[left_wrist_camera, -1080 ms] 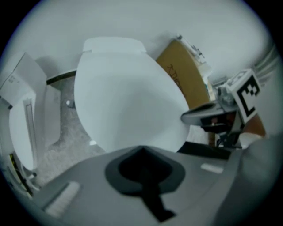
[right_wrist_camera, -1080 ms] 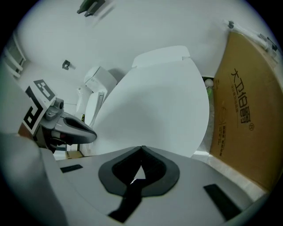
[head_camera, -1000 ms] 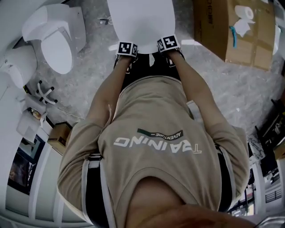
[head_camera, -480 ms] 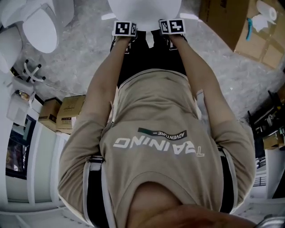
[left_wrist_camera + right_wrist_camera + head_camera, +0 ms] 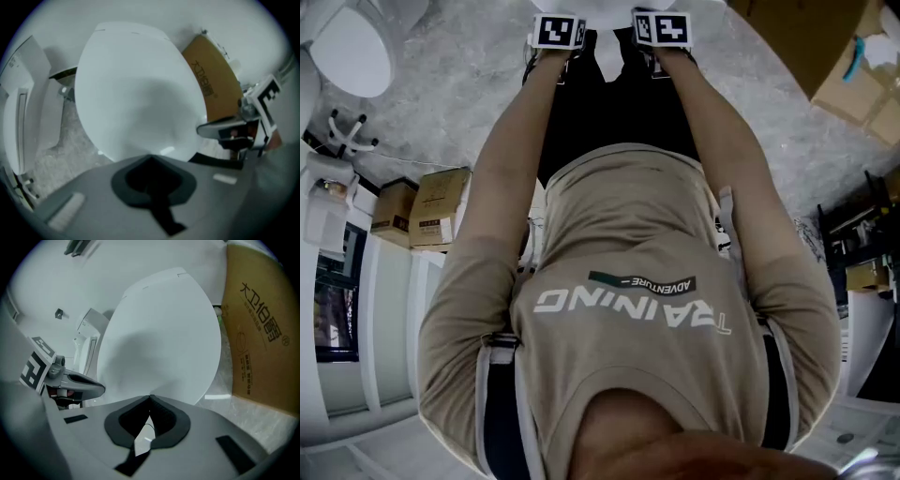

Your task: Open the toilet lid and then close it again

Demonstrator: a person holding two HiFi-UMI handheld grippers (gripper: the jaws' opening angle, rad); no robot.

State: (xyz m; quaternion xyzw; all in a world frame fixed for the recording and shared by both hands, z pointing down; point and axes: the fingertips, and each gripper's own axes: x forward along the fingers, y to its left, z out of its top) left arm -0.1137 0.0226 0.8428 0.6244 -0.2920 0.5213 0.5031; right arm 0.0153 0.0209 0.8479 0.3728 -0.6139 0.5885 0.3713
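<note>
The white toilet lid [image 5: 136, 89] lies down, a broad oval straight ahead of both grippers; it also fills the right gripper view [image 5: 159, 333]. In the head view only a sliver of the lid [image 5: 609, 6] shows at the top edge, between the two marker cubes. My left gripper [image 5: 150, 158] is shut, its tip at the lid's near edge. Beside it my right gripper [image 5: 150, 397] is shut as well, with nothing held. Each gripper shows in the other's view, the right gripper [image 5: 220, 130] and the left gripper [image 5: 84, 383].
A second toilet [image 5: 352, 42] stands at the upper left. Small cardboard boxes [image 5: 436, 217] sit on the grey floor at the left, and a large box [image 5: 258, 333] stands just right of the toilet. Dark racks [image 5: 862, 244] are at the right.
In the head view both grippers and the lid have slid toward the top edge; the lid is almost out of the frame. The grippers stay side by side.
</note>
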